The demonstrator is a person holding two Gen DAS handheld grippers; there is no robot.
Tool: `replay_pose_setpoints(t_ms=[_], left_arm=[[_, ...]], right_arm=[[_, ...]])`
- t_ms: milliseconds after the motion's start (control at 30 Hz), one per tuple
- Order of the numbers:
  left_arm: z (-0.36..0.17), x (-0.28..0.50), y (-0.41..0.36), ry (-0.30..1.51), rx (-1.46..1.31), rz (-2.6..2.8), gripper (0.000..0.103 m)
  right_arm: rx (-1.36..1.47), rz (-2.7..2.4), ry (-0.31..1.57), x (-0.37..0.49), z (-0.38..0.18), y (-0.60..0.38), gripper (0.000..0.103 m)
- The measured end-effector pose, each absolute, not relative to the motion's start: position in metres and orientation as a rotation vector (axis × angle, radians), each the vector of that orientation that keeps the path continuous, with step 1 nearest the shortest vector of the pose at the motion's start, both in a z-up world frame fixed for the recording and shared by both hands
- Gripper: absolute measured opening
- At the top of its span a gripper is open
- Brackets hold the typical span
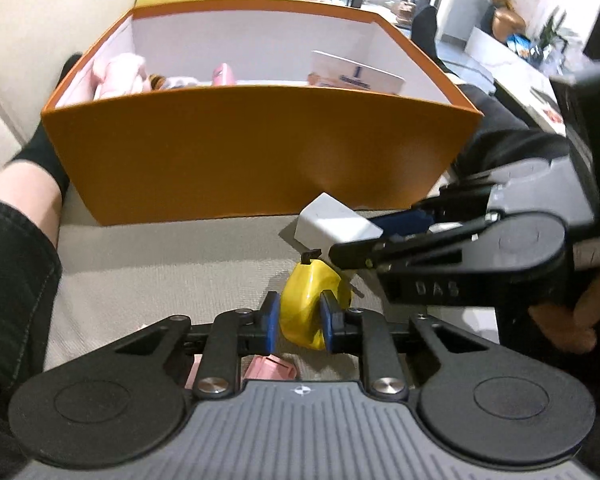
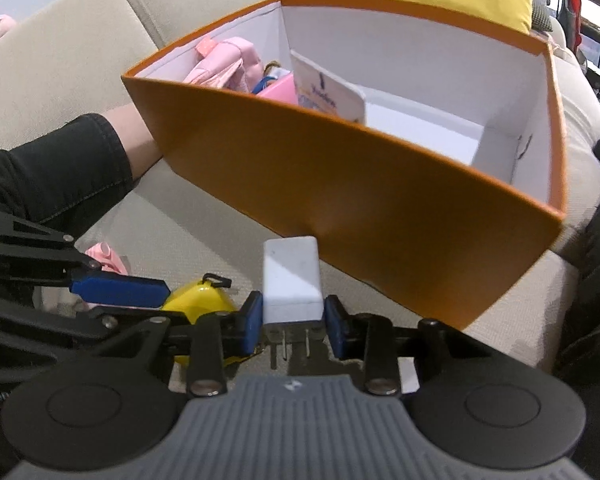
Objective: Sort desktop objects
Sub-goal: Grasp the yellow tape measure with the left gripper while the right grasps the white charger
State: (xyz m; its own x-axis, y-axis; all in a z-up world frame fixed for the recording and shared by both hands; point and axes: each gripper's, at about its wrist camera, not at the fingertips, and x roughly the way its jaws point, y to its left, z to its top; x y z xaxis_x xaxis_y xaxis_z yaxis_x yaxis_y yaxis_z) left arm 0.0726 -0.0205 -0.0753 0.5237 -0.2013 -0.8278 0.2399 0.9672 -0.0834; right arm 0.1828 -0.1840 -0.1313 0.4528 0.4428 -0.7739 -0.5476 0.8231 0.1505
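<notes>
Right wrist view: my right gripper clamps charger, left gripper clamps yellow toy; box wall at 12 o'clock, may snag.

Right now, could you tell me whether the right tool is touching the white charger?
Touching. In the right wrist view, the right tool has both blue pads pressed against the sides of the white charger, with no gap on either side; its prongs point back toward the camera.

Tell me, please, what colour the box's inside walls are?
White inside the orange box, clearest in the right wrist view.
</notes>
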Motion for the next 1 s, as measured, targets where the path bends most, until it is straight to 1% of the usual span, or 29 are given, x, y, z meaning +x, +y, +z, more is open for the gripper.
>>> replay_pose_setpoints(t_ms=[267,500,833,1000], left_arm=[[-0.077,0.056,-0.04,0.94,0.181,-0.275,0.024],[-0.076,0.052,-0.037,0.94,0.165,-0.278,0.024],[-0.075,0.052,-0.039,0.956,0.123,-0.333,0.025],[-0.079,0.055,-0.043,0.954,0.122,-0.333,0.025]], right_arm=[[-0.173,0.623,0.885,0.163,-0.112,-0.196,0.034],[-0.116,0.623,0.942,0.16,-0.124,-0.213,0.034],[-0.161,0.631,0.961,0.156,-0.135,-0.208,0.035],[-0.188,0.632,0.971,0.156,-0.138,-0.205,0.038]])
